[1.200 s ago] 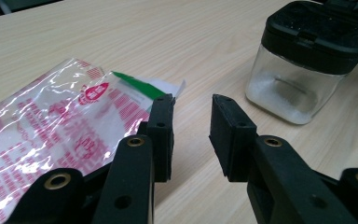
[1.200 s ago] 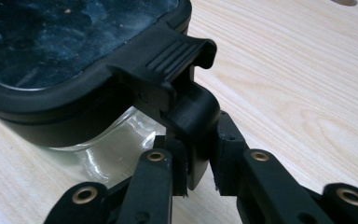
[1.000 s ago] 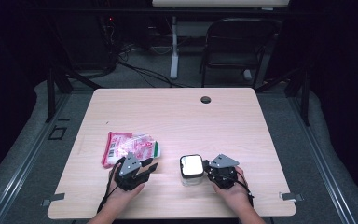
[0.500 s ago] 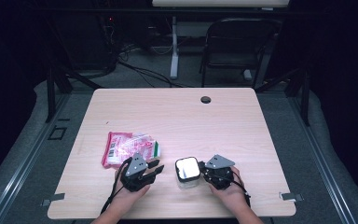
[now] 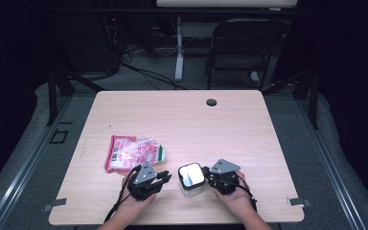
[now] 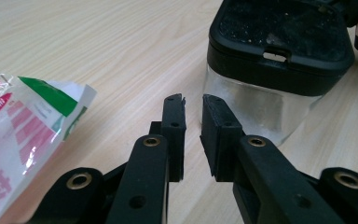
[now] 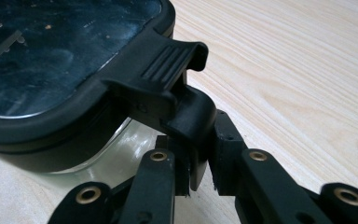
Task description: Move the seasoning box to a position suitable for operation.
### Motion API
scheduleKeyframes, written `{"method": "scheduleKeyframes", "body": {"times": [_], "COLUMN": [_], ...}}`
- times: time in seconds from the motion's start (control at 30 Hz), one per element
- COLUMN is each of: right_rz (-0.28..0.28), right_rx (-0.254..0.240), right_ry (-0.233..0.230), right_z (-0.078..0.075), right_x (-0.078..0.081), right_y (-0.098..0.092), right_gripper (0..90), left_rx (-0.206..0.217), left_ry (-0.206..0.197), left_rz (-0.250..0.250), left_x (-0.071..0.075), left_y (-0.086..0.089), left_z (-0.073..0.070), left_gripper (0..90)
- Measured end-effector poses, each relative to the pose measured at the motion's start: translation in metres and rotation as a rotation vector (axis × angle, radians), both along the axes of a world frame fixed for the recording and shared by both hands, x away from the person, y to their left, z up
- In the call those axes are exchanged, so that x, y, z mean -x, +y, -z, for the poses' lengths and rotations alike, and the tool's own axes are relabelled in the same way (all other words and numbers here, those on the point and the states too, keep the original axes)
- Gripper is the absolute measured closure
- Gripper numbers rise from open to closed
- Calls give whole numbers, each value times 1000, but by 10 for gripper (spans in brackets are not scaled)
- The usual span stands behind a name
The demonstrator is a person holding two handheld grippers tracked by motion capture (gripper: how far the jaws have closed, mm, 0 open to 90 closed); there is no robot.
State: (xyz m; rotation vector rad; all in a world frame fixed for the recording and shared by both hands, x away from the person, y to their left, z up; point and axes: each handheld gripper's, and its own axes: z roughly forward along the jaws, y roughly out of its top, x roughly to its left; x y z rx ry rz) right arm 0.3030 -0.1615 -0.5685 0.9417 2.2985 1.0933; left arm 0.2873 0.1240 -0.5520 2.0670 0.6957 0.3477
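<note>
A: Where is the lidded jar [image 5: 191, 178] seen?
B: On the bench [image 5: 249, 134], between both grippers.
A: And the fingers?
B: The lid's latch [image 7: 186, 107] is pinched by the right gripper [image 7: 198, 172]; the left gripper [image 6: 193, 135], just narrowed, is nearly closed on nothing beside the snack packet [image 6: 23, 135].

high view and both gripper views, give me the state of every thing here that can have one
clear square container with black lid: upright on the table, lid on
black lid latch: clamped between the right jaws
pink and white plastic snack bag with green corner: lying flat, crumpled; whether opened I cannot tell
left hand-held gripper: jaws have just been closing, narrow gap, nothing between
right hand-held gripper: shut on the latch
</note>
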Motion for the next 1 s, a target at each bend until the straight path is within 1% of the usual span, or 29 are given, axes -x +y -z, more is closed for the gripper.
{"method": "scheduleKeyframes", "body": {"times": [0.03, 0.07, 0.17, 0.2, 0.27, 0.43, 0.5, 0.53, 0.7, 0.73, 0.9, 1.0], "right_rz": [-1, 2, 14, 14, 9, -2, -1, -2, -2, -7, -13, -30], "right_rx": [-2, -14, -41, -39, -51, -30, -28, -17, 7, 12, 10, 12], "right_ry": [2, 6, 10, 19, 27, 22, 19, 18, 6, 4, 2, 0], "right_z": [0, 0, -2, -2, -2, -3, -3, -4, -5, -5, -4, -4], "right_x": [0, -1, -2, -2, -2, 1, 3, 4, 5, 5, 5, 6], "right_y": [-1, -1, -4, -5, -5, -6, -6, -6, -4, -4, -3, -1], "right_gripper": [797, 784, 719, 716, 715, 730, 753, 777, 791, 794, 796, 797], "left_rx": [-6, -11, -19, -19, -18, -20, -24, -25, -28, -31, -32, -33], "left_ry": [-1, -1, -1, 0, 6, 14, 13, 15, 16, 23, 29, 32], "left_rz": [2, 4, 10, 10, 8, 23, 25, 26, 40, 47, 59, 66], "left_x": [1, 1, 2, 2, 2, 1, 2, 2, 4, 4, 5, 6], "left_y": [0, -1, -2, -2, -2, -4, -5, -5, -8, -10, -13, -15], "left_z": [1, 1, 2, 2, 3, 3, 4, 5, 6, 6, 8, 8], "left_gripper": [796, 797, 800, 800, 806, 813, 813, 811, 810, 810, 809, 808]}}
